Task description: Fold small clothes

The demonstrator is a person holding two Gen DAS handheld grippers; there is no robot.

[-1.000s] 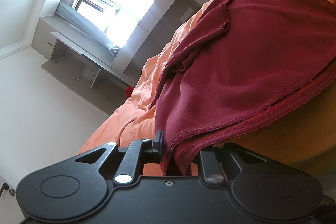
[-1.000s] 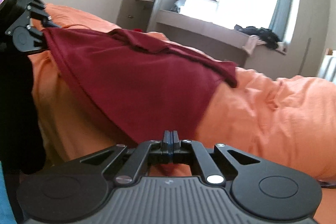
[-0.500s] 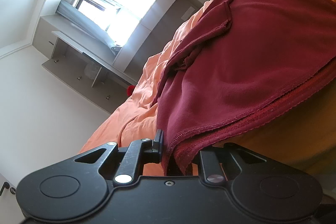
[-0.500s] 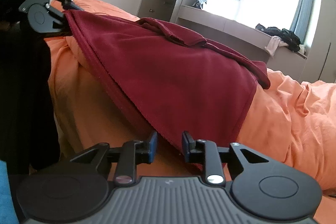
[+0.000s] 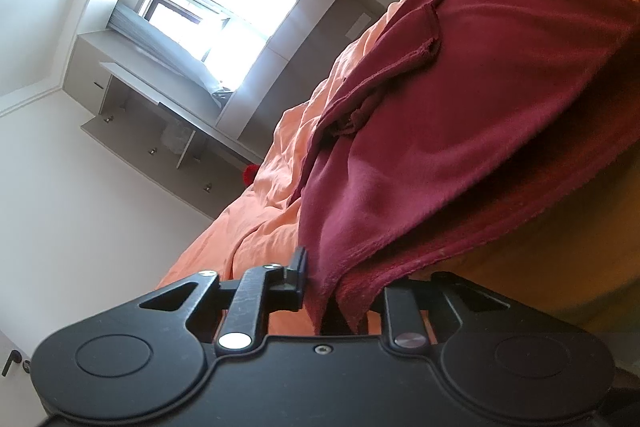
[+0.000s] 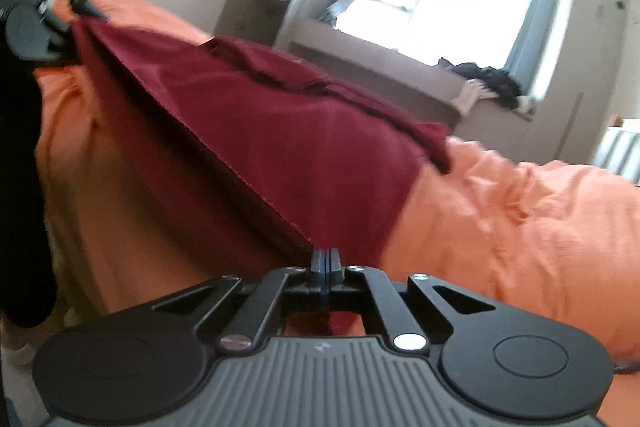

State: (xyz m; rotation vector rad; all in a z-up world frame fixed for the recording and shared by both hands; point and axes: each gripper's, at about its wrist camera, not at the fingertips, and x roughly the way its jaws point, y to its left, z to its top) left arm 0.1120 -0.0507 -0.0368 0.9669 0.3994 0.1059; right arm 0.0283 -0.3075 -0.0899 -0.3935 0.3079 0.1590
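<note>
A dark red garment (image 5: 460, 131) lies spread on an orange bedcover (image 5: 264, 211). My left gripper (image 5: 332, 279) holds one corner of its hem between its jaws, the cloth draping over the right finger. My right gripper (image 6: 326, 259) is shut on the other hem corner of the garment (image 6: 280, 139), lifting the edge off the bedcover (image 6: 520, 219). The left gripper (image 6: 48, 23) shows at the upper left of the right wrist view, gripping the far corner.
A window bench (image 6: 400, 71) with a pile of dark and white clothes (image 6: 488, 83) runs behind the bed. Grey shelves and drawers (image 5: 160, 131) stand against the wall. A small red object (image 5: 250, 173) sits past the bed's edge.
My right gripper opened half a second ago around the hem and has shut on it again. The garment's near edge is now lifted and pulled taut. The left gripper kept its hold.
</note>
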